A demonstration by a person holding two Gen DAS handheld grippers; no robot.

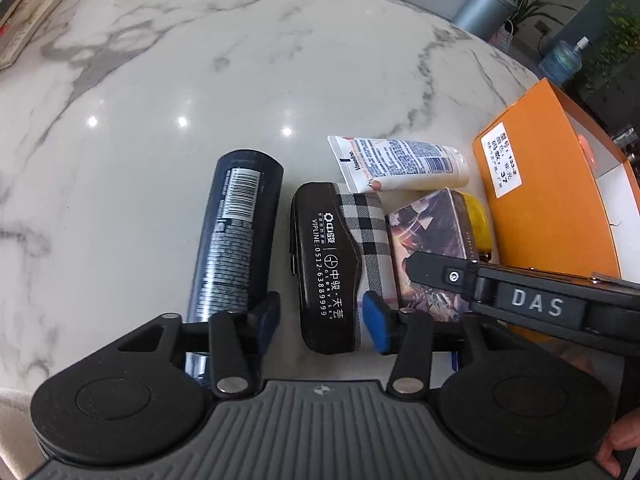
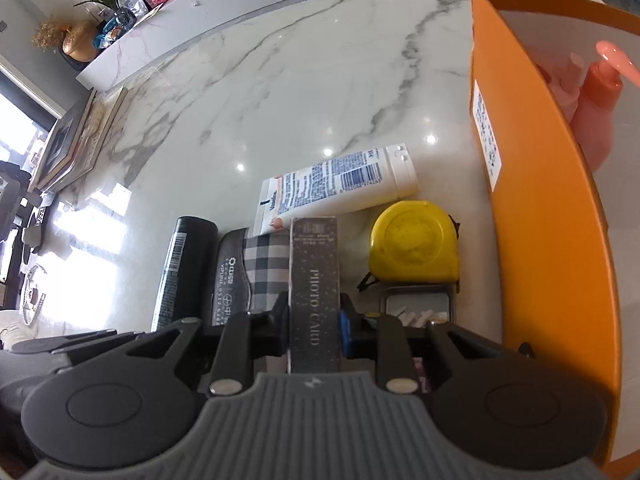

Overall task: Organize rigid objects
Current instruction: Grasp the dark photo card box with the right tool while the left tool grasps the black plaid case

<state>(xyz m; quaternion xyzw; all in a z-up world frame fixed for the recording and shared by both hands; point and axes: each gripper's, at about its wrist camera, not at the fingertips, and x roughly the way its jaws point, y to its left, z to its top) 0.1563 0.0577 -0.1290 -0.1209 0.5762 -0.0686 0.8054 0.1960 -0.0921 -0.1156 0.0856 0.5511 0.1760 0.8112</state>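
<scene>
My left gripper (image 1: 322, 316) is open, its blue pads on either side of a black and plaid glasses case (image 1: 338, 264) lying on the marble table. A dark spray can (image 1: 236, 236) lies to its left. My right gripper (image 2: 314, 328) is shut on a dark photo card box (image 2: 314, 280), which also shows in the left wrist view (image 1: 430, 248). A white Vaseline tube (image 2: 340, 190), a yellow tape measure (image 2: 414, 242) and a small tin (image 2: 418, 306) lie beside it. The glasses case (image 2: 248, 272) and can (image 2: 182, 272) sit left of the box.
An open orange box (image 2: 532, 216) stands at the right, holding a pink pump bottle (image 2: 596, 92); it also shows in the left wrist view (image 1: 552, 200). Books (image 1: 24, 12) lie at the table's far left. The table edge curves along the back.
</scene>
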